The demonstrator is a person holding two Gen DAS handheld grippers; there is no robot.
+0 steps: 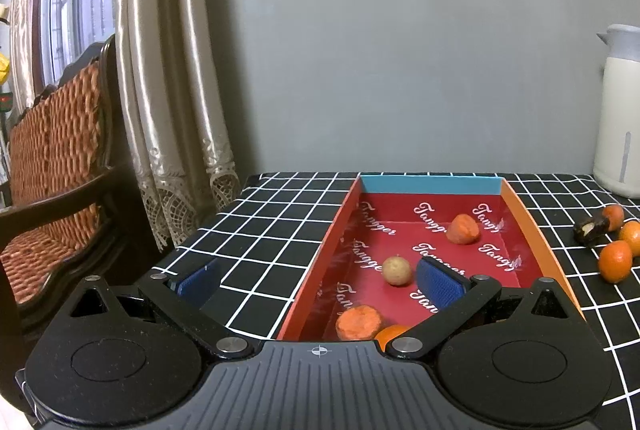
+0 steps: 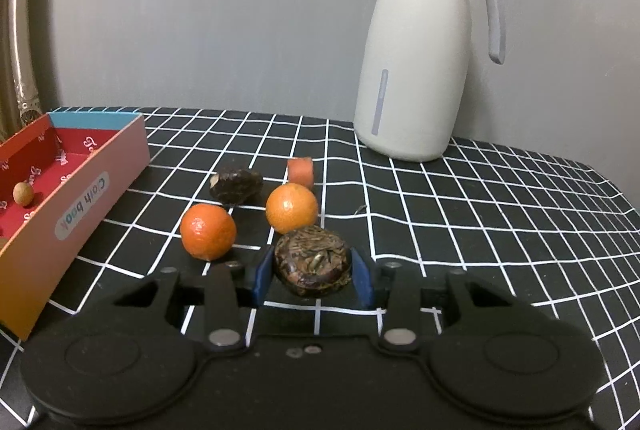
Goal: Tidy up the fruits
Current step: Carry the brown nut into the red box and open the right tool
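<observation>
My right gripper (image 2: 313,276) is shut on a dark brown wrinkled fruit (image 2: 312,260), its blue pads pressing both sides, a little above the checked cloth. Just beyond it lie two small oranges (image 2: 291,208) (image 2: 208,231), another dark fruit (image 2: 236,184) and an orange chunk (image 2: 301,170). My left gripper (image 1: 316,276) stands open over the near left corner of the red box (image 1: 528,226). Inside the box lie a tan round fruit (image 1: 397,270), two orange chunks (image 1: 463,229) (image 1: 358,322) and a partly hidden orange (image 1: 394,334).
A cream jug with a grey lid (image 2: 420,62) stands at the back right of the table, against the grey wall. A wicker chair (image 1: 56,166) and curtains (image 1: 168,78) are off the table's left edge. The black checked cloth (image 2: 480,210) covers the table.
</observation>
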